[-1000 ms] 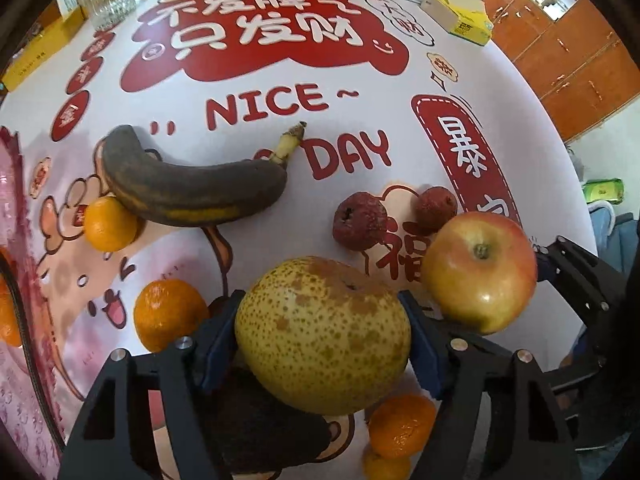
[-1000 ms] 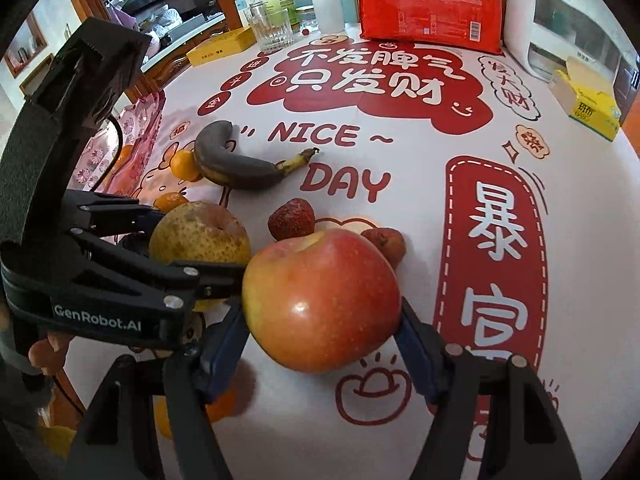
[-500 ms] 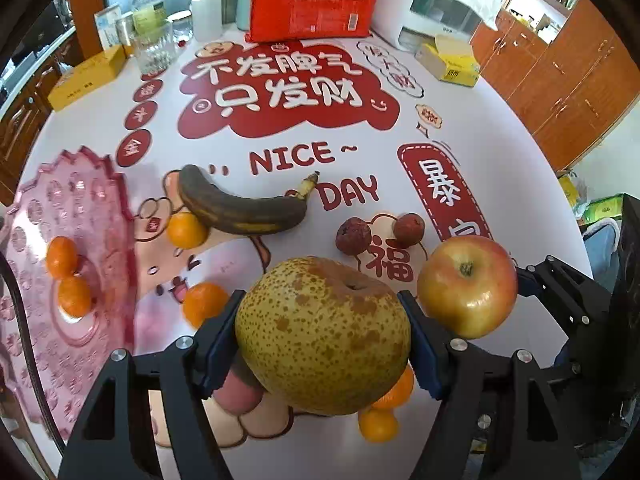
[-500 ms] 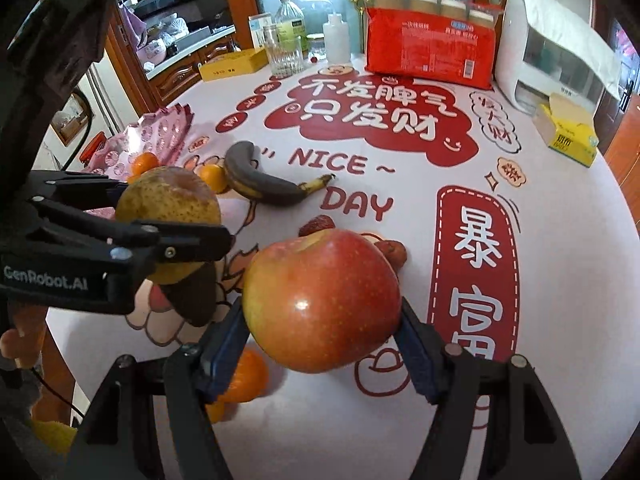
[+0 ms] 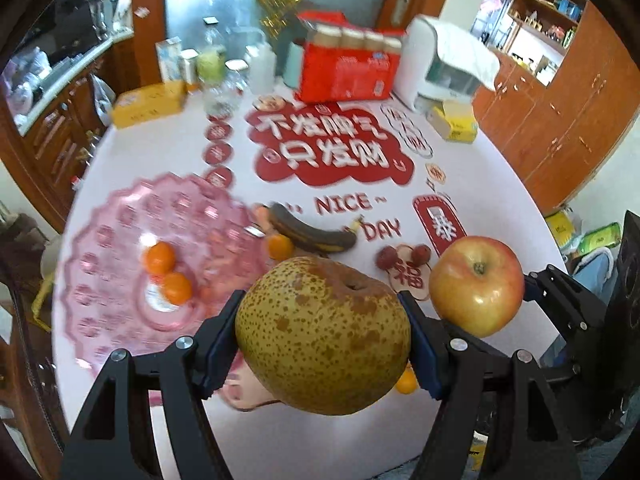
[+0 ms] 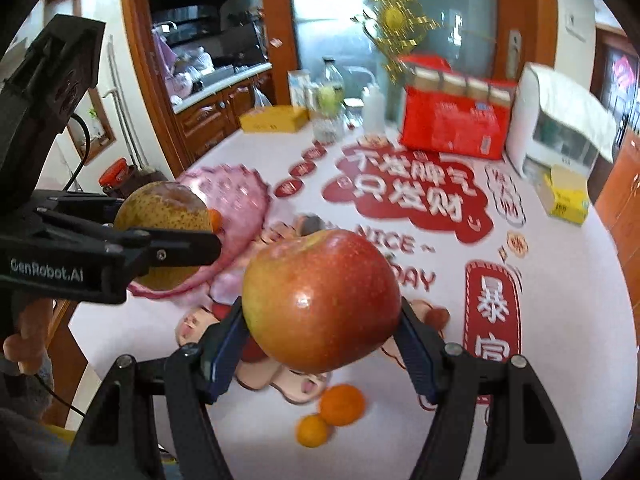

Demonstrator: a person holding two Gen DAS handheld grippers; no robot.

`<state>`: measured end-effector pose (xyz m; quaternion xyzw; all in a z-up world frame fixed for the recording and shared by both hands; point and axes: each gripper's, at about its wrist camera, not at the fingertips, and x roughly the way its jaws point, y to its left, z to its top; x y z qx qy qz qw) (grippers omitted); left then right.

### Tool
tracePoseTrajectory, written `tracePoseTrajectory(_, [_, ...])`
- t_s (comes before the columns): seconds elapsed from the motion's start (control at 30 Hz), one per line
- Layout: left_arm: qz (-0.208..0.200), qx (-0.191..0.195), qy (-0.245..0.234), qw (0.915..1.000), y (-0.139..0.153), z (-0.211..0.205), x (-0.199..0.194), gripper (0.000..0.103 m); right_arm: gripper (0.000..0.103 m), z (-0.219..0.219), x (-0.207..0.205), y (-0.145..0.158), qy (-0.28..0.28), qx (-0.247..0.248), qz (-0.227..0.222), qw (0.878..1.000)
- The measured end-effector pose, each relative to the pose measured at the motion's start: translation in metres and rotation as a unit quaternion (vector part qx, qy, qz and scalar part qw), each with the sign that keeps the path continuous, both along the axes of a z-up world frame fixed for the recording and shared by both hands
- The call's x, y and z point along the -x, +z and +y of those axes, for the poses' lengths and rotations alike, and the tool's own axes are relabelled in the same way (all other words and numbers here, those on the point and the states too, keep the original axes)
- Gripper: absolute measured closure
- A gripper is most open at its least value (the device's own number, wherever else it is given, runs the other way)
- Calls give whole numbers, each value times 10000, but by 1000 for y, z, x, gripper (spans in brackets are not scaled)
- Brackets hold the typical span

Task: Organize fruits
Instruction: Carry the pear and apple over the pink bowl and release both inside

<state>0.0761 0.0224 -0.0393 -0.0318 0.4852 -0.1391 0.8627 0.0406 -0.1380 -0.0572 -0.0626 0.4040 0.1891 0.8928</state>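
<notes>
left gripper (image 5: 322, 344): pear (image 5: 322, 336) raised higher | right gripper (image 6: 322, 344): apple (image 6: 320, 300) raised higher

Plate (image 5: 120, 240): at worktop (image 5: 480, 184) left edge, two tangerines (image 5: 166, 272) in it. Banana (image 5: 312, 232): just right of plate. Carton (image 5: 348, 76): far edge. Two lychees (image 5: 402, 256): right of banana.
</notes>
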Motion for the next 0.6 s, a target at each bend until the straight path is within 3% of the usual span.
tracePoseTrajectory(0.2, [-411, -57, 277, 9988, 32, 56, 11, 31, 33, 44, 5, 24, 137, -93, -283, 9995])
tracePoseTrajectory(0.6, [-803, -394, 777, 9930, 43, 154, 7, 31, 33, 128, -19, 56, 33, -113, -626, 9980])
